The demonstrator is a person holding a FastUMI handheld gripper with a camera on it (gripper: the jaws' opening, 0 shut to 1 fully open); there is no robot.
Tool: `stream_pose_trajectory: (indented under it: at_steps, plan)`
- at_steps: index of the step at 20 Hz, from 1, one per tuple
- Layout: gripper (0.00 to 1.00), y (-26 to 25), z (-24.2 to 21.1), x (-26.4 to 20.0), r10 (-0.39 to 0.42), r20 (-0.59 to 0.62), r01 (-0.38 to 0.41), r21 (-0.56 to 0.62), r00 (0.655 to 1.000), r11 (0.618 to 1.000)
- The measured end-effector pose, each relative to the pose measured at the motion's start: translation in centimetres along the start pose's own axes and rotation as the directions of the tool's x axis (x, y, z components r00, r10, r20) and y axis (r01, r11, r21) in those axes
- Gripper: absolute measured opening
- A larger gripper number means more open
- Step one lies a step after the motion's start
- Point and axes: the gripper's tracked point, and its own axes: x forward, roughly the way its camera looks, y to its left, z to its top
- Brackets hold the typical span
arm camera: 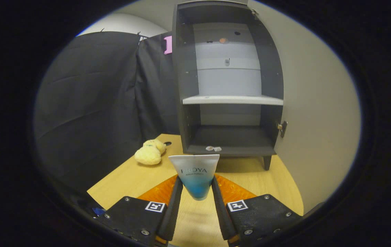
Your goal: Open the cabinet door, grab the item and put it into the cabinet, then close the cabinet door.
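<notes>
Gripper (197, 192) clamped on tube (195, 175) from both sides, crimped end forward, lifted over table (127, 181), aimed at cabinet (228, 82); door (319, 113) swung wide so lower shelf ahead lies free for drop-off; plush (149, 152) left aside

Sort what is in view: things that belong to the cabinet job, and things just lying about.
Job: tube, clamped between the gripper fingers; cabinet just beyond, door open, shelf bare.

Lying about: yellow plush toy on the table, beside the cabinet.
</notes>
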Motion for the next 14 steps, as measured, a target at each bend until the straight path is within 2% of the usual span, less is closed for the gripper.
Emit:
stream_pose_trajectory:
  at_steps: [9,14]
  plan:
    - [0.52,-2.7,15.9,3.1,-0.040,0.169,0.040,-0.001,0.985,0.999]
    - [0.52,-4.4,21.3,6.4,-0.072,0.204,0.071,0.014,0.976,0.997]
